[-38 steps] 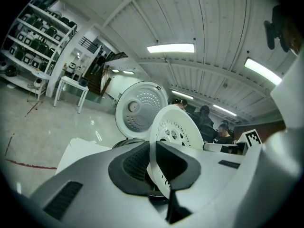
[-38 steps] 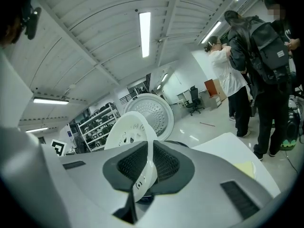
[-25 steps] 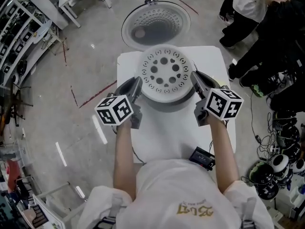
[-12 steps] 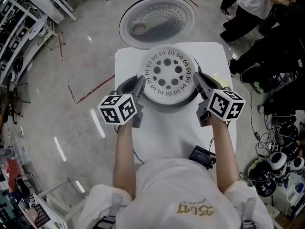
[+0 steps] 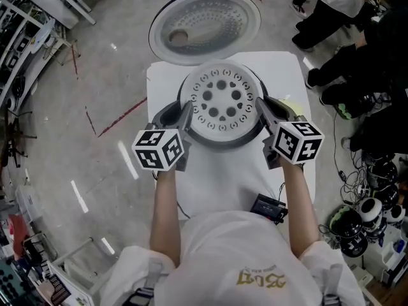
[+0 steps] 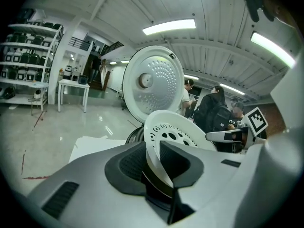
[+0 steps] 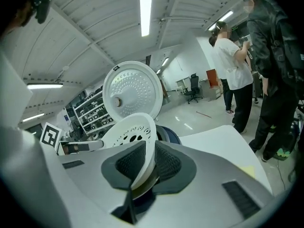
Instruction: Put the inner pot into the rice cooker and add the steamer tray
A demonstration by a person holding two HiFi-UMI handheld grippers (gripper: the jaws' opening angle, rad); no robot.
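A round white plastic steamer tray (image 5: 220, 102), its flat top pierced with rings of round holes, lies level on the mouth of a dark grey, round rice cooker (image 5: 218, 143). Being round, the tray has no long axis; its holed face points up. The cooker stands toward the far edge of a square white table (image 5: 217, 177). Its dimpled metal lid (image 5: 205, 23) is swung open beyond that edge.

The left gripper (image 5: 185, 116) meets the tray's left rim and the right gripper (image 5: 262, 110) its right rim. Both pairs of jaws have just been opening and stand partly apart. The thin rim runs between the ribbed black pads (image 6: 128, 163), which lie loosely beside it.

The table's near half is bare except for a small black device (image 5: 271, 209) by the near right corner. Glossy grey floor lies open to the left.
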